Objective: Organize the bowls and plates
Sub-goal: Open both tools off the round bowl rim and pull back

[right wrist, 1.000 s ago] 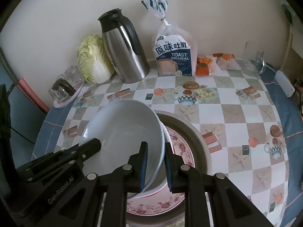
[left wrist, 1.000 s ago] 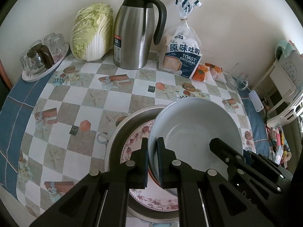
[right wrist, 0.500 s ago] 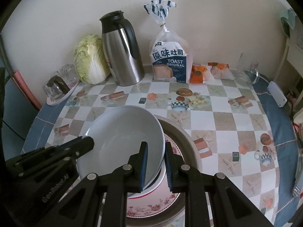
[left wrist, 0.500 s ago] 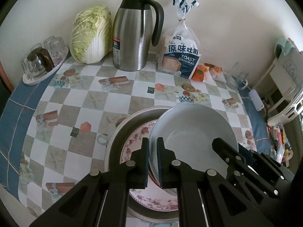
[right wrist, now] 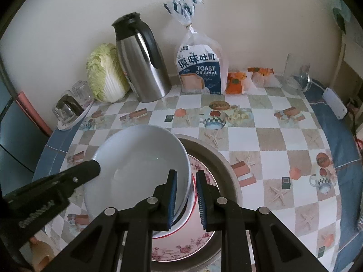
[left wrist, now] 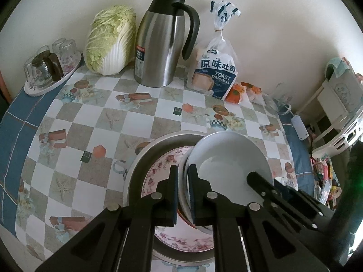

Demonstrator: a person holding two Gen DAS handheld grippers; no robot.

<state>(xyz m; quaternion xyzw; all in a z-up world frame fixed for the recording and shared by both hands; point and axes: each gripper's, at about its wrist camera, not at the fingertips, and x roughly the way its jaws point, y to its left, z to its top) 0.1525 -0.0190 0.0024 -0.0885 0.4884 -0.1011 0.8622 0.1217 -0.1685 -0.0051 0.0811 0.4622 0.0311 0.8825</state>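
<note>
Bowl (left wrist: 229, 158) lower, both grippers steeply down-tilted

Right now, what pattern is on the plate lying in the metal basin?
Pink and red roses on white, round the floral plate's rim; clearest in the left wrist view.

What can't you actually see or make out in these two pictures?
- How many bowls are stacked: both views; the top bowl covers those beneath.
- Most of the flowered plate: both views; bowls and grippers hide it.
- Near rim of the metal basin: both views; grippers cover it.
- Small print on the jug label: left view; too small.
</note>
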